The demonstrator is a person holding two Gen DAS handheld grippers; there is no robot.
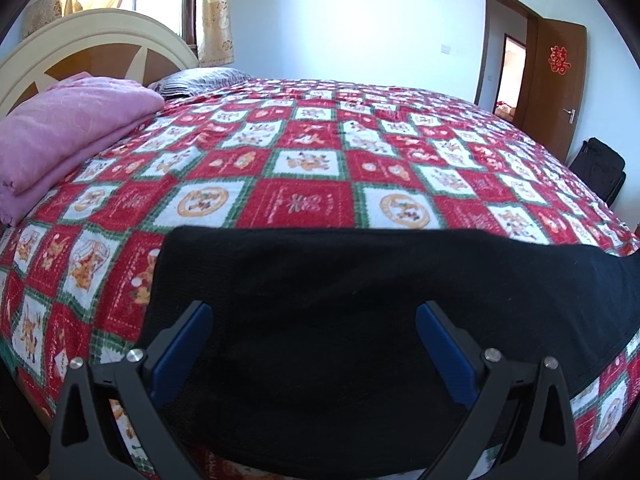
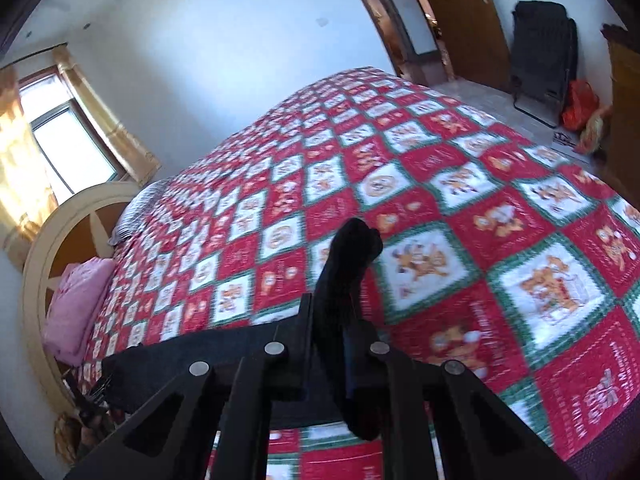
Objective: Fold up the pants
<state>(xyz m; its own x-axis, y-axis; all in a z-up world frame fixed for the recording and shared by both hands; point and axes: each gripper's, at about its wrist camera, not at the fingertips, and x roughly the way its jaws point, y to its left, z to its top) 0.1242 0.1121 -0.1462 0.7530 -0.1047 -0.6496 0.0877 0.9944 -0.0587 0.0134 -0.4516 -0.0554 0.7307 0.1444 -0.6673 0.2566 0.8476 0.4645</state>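
The black pants (image 1: pixel 360 288) lie flat along the near edge of the bed, on the red, white and green patterned quilt (image 1: pixel 304 168). My left gripper (image 1: pixel 314 316) is open, its blue-padded fingers (image 1: pixel 192 344) spread wide just above the pants near their left end, holding nothing. My right gripper (image 2: pixel 332 320) is shut on an end of the black pants (image 2: pixel 348 264) and holds it lifted above the quilt (image 2: pixel 440 208), a bunch of cloth sticking up past the fingertips. The rest of the pants (image 2: pixel 192 364) stretches away to the left.
A folded pink blanket (image 1: pixel 68 136) and a grey pillow (image 1: pixel 200 80) lie by the cream headboard (image 1: pixel 96 40). An open brown door (image 1: pixel 556 80) and a black folded chair (image 2: pixel 544 52) stand beyond the bed's far side. A wicker basket (image 2: pixel 70 440) sits on the floor.
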